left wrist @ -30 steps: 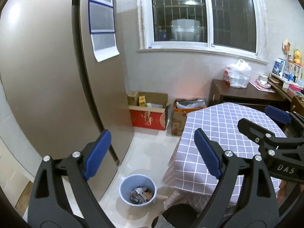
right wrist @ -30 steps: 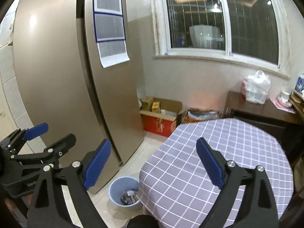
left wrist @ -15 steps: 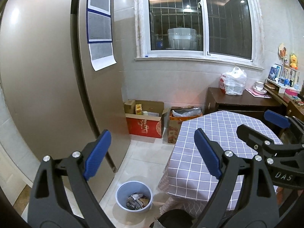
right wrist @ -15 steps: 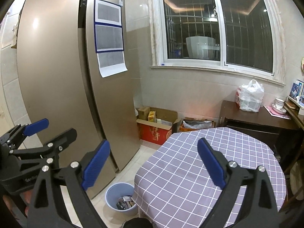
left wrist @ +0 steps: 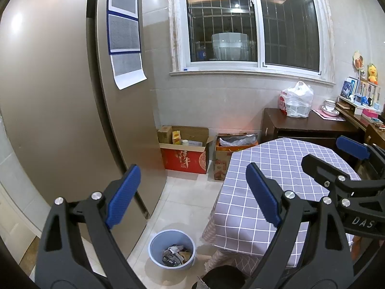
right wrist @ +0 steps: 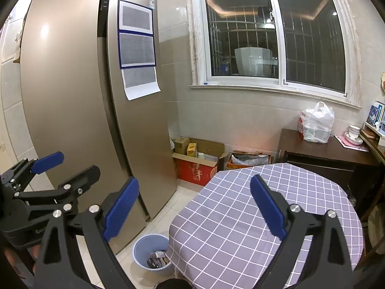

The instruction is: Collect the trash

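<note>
A light blue bin (left wrist: 154,243) stands on the tiled floor between the fridge and the table, with crumpled wrappers (left wrist: 175,255) inside. The right wrist view shows the same bin (right wrist: 142,245) low down, partly behind the tablecloth. My left gripper (left wrist: 192,192) hangs open well above the floor, nothing between its blue pads. My right gripper (right wrist: 195,207) is open too, over the near edge of the purple checked table (right wrist: 240,204), holding nothing. Each gripper appears at the edge of the other's view: the right gripper (left wrist: 336,156) and the left gripper (right wrist: 62,168).
A tall bronze fridge (left wrist: 72,120) fills the left. Open cardboard boxes (left wrist: 185,151) sit against the wall under the window. A dark sideboard (left wrist: 305,125) behind the table carries a white plastic bag (left wrist: 297,100) and bowls (left wrist: 330,107). No loose trash shows on the tablecloth (left wrist: 276,168).
Both views have tipped up slightly, so the bin and table sit lower in frame. The right gripper has drawn back a little from the table. Both sets of jaws stay equally wide.
</note>
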A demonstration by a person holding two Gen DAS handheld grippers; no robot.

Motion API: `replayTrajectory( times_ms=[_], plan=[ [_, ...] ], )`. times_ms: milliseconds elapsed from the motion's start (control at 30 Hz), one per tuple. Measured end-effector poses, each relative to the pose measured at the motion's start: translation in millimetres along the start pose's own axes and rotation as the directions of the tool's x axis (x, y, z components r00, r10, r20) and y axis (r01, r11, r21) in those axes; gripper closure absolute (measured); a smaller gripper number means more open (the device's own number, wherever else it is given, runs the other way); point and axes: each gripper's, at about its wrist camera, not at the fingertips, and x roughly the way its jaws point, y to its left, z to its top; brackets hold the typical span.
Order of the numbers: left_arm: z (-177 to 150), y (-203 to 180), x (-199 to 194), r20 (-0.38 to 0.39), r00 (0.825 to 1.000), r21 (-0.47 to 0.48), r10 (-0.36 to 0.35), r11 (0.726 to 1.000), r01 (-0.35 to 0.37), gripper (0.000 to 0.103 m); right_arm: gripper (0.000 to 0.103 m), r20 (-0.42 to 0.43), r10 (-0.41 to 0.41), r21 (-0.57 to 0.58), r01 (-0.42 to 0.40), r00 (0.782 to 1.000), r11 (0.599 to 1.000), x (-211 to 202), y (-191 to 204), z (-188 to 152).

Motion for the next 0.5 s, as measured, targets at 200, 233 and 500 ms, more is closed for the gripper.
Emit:
replayTrajectory(
  times_ms=[200, 233, 500],
  plan=[
    [0.3, -0.1, 0.0, -0.001, 1.0, 0.001, 0.001, 1.0, -0.001, 0.016, 0.011, -0.002, 0.004, 0.004, -0.004, 1.0, 1.0, 1.2, -0.3, -0.1],
    [0.3, -0.3, 0.2, 0.0, 1.0, 0.004, 0.003, 1.0, -0.003, 0.016, 0.011, -0.002, 0.004, 0.004, -0.004, 1.0, 1.0, 1.1, -0.4, 0.1],
    [-0.4, -2.3, 1.6, 0.001, 1.0, 0.011, 0.007, 1.0, -0.007, 0.016, 0.011, 0.008, 0.005, 0.007, -0.005, 1.0, 1.0, 3.5, 0.0, 1.8]
  ],
)
